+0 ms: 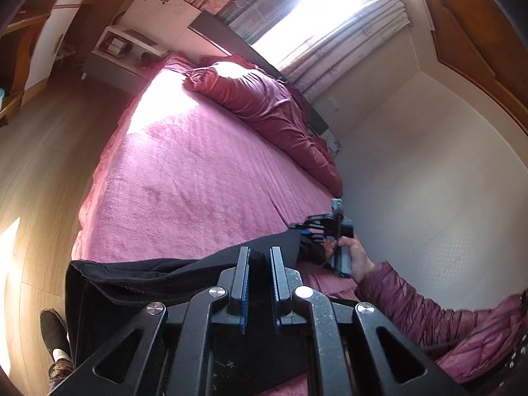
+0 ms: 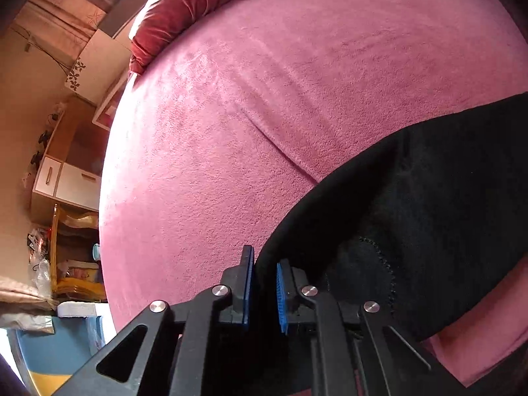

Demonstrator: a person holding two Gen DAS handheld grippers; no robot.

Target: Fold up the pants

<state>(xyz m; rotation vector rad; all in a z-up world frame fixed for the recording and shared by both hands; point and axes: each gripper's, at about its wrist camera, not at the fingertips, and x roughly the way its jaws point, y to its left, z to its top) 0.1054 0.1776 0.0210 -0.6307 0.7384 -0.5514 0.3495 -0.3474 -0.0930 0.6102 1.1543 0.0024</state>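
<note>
The pants are black, thick and fleecy-looking, and they lie along the near edge of the bed, part of the cloth hanging over the side toward the floor. In the right wrist view they fill the picture from about three o'clock round to six, a curved hem or edge running across the pink cover. They look soft and limp, fairly light, with no stiffness of their own: I judge any lifted part will sag and trail, and the nap of the bed cover may drag at the cloth rather than let it slide. A stitched seam shows near five o'clock in that view; seams, hems and the waistband are the firmer places to take hold, since a pinch in the open middle would only gather a loose bunch.

The left gripper has its jaws pressed nearly together with a fold of the black cloth pinched between them. The right gripper stands at the edge of the pants, its jaws drawn close with the blue pads on either side of the dark fabric; it looks like a pinch on the edge. Seen from the left wrist, that gripper is at about four o'clock, held by a hand in a quilted maroon sleeve.

Farther out, a red quilt is heaped at the far side of the bed around one o'clock, under a bright curtained window. A shoe shows on the floor at seven o'clock.
</note>
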